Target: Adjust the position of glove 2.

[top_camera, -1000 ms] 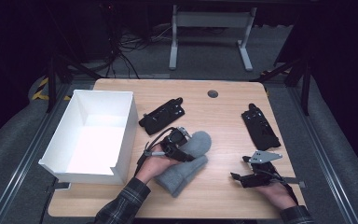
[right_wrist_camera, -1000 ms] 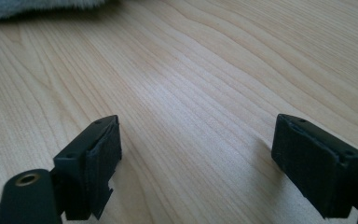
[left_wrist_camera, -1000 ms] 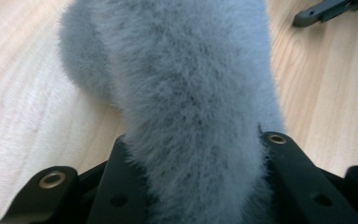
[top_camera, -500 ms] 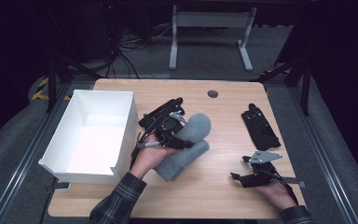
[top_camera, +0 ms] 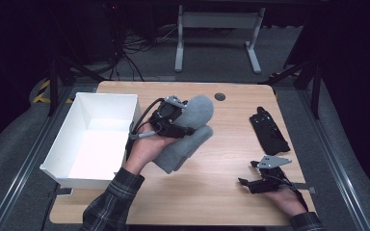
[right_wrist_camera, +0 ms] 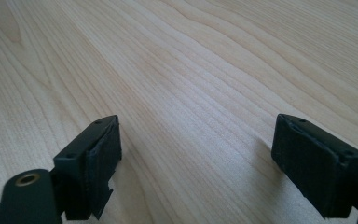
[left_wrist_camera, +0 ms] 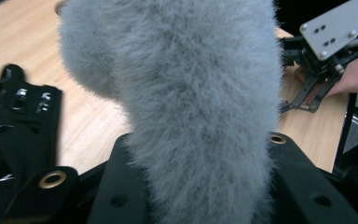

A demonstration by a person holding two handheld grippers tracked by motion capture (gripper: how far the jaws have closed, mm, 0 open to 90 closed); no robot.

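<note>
A grey fluffy mitten-like thing (top_camera: 200, 113) hangs above the table's left half, just right of the white box. My left gripper (top_camera: 185, 130) is shut on it, and its lower end droops toward the tabletop. In the left gripper view the grey fluff (left_wrist_camera: 191, 93) rises between the black jaws of my left gripper (left_wrist_camera: 196, 186). My right gripper (top_camera: 246, 174) rests low at the table's front right, open. In the right gripper view the right gripper (right_wrist_camera: 196, 158) has bare wood between its jaws.
A white open box (top_camera: 108, 95) stands at the table's left edge. A black glove (top_camera: 270, 132) lies at the right, another black glove (left_wrist_camera: 14, 135) beside the grey thing. A round dark grommet (top_camera: 219, 96) sits near the far edge.
My left gripper has lifted the grey fluffy thing and carried it away from the person, over the spot where a black glove lay. The right gripper has stayed put.
</note>
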